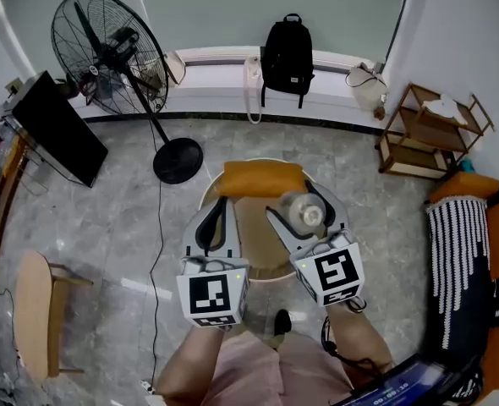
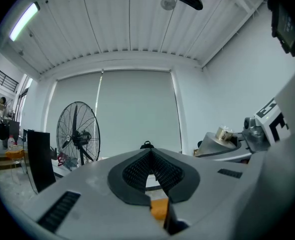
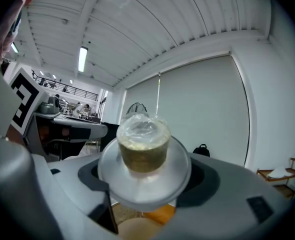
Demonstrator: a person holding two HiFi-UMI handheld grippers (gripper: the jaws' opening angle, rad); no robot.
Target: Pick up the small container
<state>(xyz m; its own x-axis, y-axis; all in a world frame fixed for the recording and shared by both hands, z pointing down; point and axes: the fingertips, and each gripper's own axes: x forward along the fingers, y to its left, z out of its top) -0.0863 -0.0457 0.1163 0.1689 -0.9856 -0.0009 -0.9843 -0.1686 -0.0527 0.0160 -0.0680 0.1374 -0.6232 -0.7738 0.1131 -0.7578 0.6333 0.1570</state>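
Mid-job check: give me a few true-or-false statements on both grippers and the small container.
The right gripper is shut on the small clear container of brownish contents. True.
The left gripper grips the orange cushion. False: its jaws are together on nothing.
The container rests on the round wooden table. False: it is held up off it.
A black backpack sits by the far wall. True.

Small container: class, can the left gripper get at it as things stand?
Probably yes. The container sits clamped in the right gripper, close beside the left gripper, with nothing between them. The left's jaws are shut, though, so it would need to open first.
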